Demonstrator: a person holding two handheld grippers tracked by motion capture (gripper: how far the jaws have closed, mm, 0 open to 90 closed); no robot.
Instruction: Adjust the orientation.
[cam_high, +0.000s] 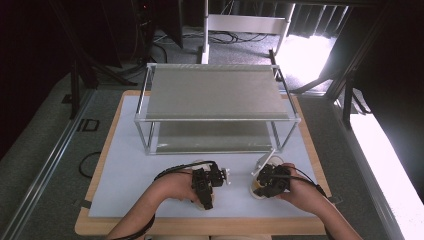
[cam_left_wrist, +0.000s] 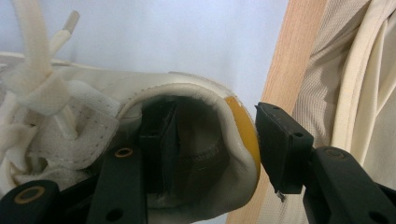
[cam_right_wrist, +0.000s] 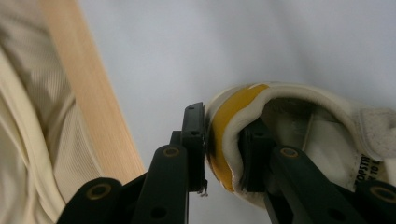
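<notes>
Item: two white shoes near the tabletop's front edge, your right tongs (cam_right_wrist: 219, 140) clenched on the right shoe (cam_right_wrist: 299, 135) heel collar, left tongs (cam_left_wrist: 215, 149) straddling the left shoe (cam_left_wrist: 140, 121) heel, pads not pressing.

Background: two-tier metal rack (cam_high: 217, 95) on the pale table mat (cam_high: 125, 165).
Rack sits at the mat's far side; wooden table edge (cam_high: 200, 227) borders it; white stand (cam_high: 240, 25) and floor cables (cam_high: 225, 36) behind the rack.

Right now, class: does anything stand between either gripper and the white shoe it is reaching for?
Nothing visible does. The right gripper pinches its shoe's yellow-tabbed heel; the left gripper straddles the other shoe's heel, outer pad apart from it.
</notes>
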